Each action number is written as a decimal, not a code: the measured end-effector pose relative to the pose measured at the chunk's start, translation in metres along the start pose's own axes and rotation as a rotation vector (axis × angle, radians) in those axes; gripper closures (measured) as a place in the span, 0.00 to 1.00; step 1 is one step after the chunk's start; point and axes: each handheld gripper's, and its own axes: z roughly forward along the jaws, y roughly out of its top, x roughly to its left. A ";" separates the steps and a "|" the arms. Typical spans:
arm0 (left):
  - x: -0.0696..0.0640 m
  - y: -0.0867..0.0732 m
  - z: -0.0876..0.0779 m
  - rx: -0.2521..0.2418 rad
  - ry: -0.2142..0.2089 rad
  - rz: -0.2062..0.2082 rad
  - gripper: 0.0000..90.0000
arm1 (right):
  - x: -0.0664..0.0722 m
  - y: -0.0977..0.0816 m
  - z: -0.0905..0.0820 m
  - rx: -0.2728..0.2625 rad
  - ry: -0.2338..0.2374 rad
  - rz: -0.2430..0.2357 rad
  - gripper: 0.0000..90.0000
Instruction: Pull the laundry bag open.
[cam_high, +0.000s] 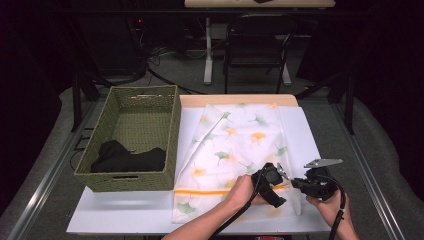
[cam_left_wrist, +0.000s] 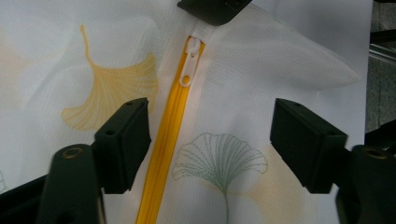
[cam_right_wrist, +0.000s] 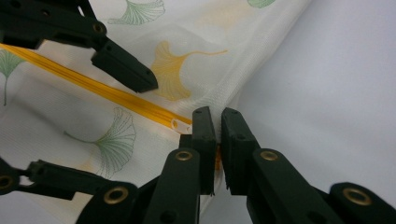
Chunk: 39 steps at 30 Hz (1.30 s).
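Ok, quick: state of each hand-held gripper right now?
Left hand-held gripper: open, straddling the yellow zipper, nothing gripped.
Right hand-held gripper: shut on the mesh bag edge.

I see a white mesh laundry bag printed with yellow and green ginkgo leaves (cam_high: 235, 150) lying flat on the tabletop, spread from the far edge down to the near edge, right of the middle. Its upper left corner is folded over. A yellow-orange zipper (cam_left_wrist: 169, 135) runs across the bag close to the near edge, and it looks closed along its visible length. The small white zipper pull (cam_left_wrist: 189, 63) lies flat on the zipper at the bag's right end, near the near right corner of the tabletop, where the fabric is pinched up slightly.
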 end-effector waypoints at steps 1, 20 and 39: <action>0.000 0.000 0.000 0.000 0.000 0.000 0.37 | 0.000 0.000 0.000 0.000 0.000 0.000 0.95; 0.005 0.003 0.008 -0.044 0.009 -0.035 0.72 | 0.003 0.001 -0.001 -0.012 0.017 -0.010 0.95; 0.014 -0.006 0.015 -0.140 0.004 -0.075 0.86 | 0.003 0.000 -0.002 -0.024 0.028 0.002 0.95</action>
